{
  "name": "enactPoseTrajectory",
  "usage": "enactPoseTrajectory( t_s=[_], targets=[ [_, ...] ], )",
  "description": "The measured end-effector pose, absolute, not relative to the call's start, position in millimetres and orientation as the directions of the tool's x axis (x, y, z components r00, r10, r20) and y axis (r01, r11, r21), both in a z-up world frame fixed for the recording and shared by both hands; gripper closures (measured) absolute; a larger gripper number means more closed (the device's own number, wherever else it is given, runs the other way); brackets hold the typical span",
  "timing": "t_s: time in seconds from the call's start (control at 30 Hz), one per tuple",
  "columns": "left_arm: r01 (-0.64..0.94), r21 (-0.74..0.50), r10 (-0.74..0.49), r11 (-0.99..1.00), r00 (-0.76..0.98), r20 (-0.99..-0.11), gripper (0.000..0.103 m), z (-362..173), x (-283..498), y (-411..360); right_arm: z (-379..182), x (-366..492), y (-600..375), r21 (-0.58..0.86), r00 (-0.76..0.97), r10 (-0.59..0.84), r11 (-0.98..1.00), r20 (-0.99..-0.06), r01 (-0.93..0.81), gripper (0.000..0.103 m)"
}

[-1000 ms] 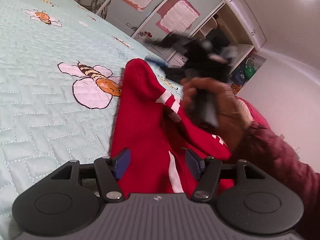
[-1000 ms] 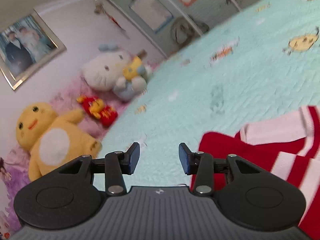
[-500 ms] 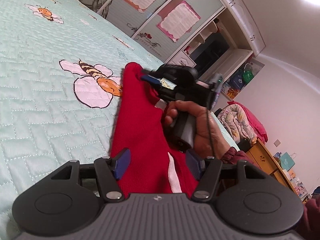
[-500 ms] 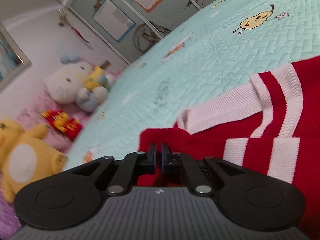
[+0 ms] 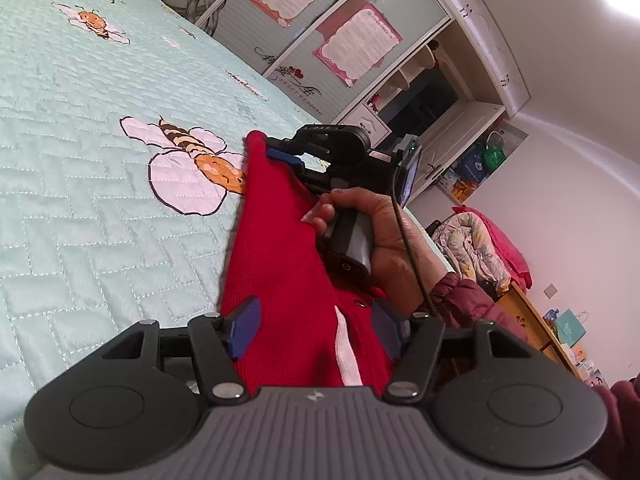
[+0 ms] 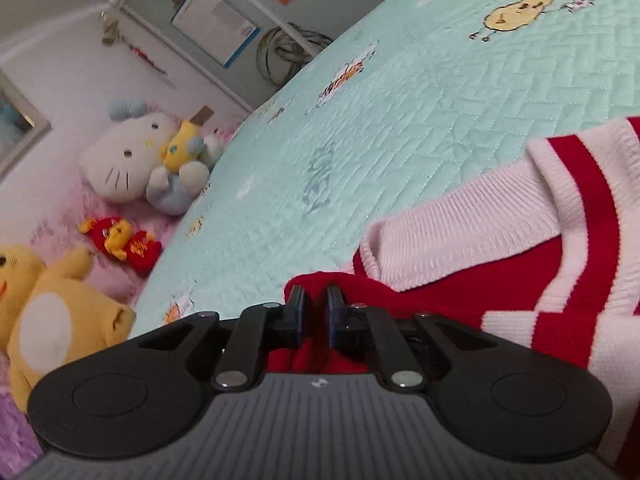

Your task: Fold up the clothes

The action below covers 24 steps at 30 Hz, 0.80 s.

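Black tongs [image 5: 316,330], blue pads [image 5: 244,326], maroon sleeve [image 5: 468,300]

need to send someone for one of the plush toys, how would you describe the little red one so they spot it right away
Follow the mint green quilted bedspread to its far edge, where soft toys lie on pink fabric by the wall. Between the big white cat plush and the large yellow plush lies the small red toy. It is the smallest of them and the only red one, with yellow-gold patches.

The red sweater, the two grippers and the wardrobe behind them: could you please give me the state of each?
red sweater: lying on the quilt, far corner pinched.
right gripper: jaws have just been closing, shut on the sweater's red edge.
left gripper: open, fabric between its jaws, not pressed.
wardrobe: one section open.
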<state>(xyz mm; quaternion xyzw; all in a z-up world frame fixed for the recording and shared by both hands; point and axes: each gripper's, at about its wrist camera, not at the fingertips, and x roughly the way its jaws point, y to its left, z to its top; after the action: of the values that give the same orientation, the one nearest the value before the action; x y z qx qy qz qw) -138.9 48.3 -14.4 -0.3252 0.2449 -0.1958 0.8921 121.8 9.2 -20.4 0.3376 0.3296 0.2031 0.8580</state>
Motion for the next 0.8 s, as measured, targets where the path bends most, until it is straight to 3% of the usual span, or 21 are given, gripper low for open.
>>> enactPoseTrajectory(
  t_s=[0.2, 0.3, 0.37, 0.47, 0.5, 0.53, 0.6, 0.63, 0.73, 0.8],
  targets=[
    [0.191, -0.673, -0.507, 0.715, 0.804, -0.31, 0.038, -15, -137, 47, -5, 104, 6, 0.704, 0.718, 0.583, 0.686, -0.38, -0.183, 0.089],
    [0.189, -0.671, -0.504, 0.717, 0.806, -0.312, 0.038, -15, -136, 47, 15, 78, 1, 0.682, 0.733, 0.601, 0.682, -0.318, -0.263, 0.081],
    [0.189, -0.669, -0.503, 0.719, 0.806, -0.313, 0.038, -15, -136, 47, 25, 52, -3, 0.699, 0.708, 0.648, 0.643, -0.281, -0.312, 0.067],
    [0.188, -0.666, -0.501, 0.722, 0.806, -0.316, 0.038, -15, -136, 46, 10, 34, -7, 0.723, 0.658, 0.663, 0.642, -0.357, -0.255, 0.066],
    [0.188, -0.666, -0.501, 0.722, 0.805, -0.316, 0.038, -14, -136, 46, 3, 32, -9, 0.718, 0.653, 0.648, 0.66, -0.393, -0.223, 0.072],
    [0.187, -0.666, -0.501, 0.722, 0.805, -0.317, 0.038, -14, -136, 46, -1, 31, -13, 0.712, 0.664, 0.628, 0.673, -0.407, -0.2, 0.103],
    [0.187, -0.666, -0.501, 0.722, 0.805, -0.316, 0.038, -15, -136, 47, -9, 29, -20, 0.7, 0.685, 0.586, 0.697, -0.433, -0.153, 0.103],
    [0.187, -0.665, -0.501, 0.723, 0.805, -0.318, 0.038, -15, -136, 47, -10, 25, -23, 0.698, 0.694, 0.575, 0.701, -0.434, -0.144, 0.098],
    [0.187, -0.659, -0.498, 0.729, 0.805, -0.322, 0.038, -14, -135, 46, 4, -1, -26, 0.711, 0.717, 0.589, 0.678, -0.372, -0.188, 0.07],
    [0.186, -0.654, -0.495, 0.733, 0.805, -0.327, 0.038, -14, -135, 45, 3, -11, -23, 0.725, 0.685, 0.626, 0.657, -0.373, -0.205, 0.066]
  ],
)
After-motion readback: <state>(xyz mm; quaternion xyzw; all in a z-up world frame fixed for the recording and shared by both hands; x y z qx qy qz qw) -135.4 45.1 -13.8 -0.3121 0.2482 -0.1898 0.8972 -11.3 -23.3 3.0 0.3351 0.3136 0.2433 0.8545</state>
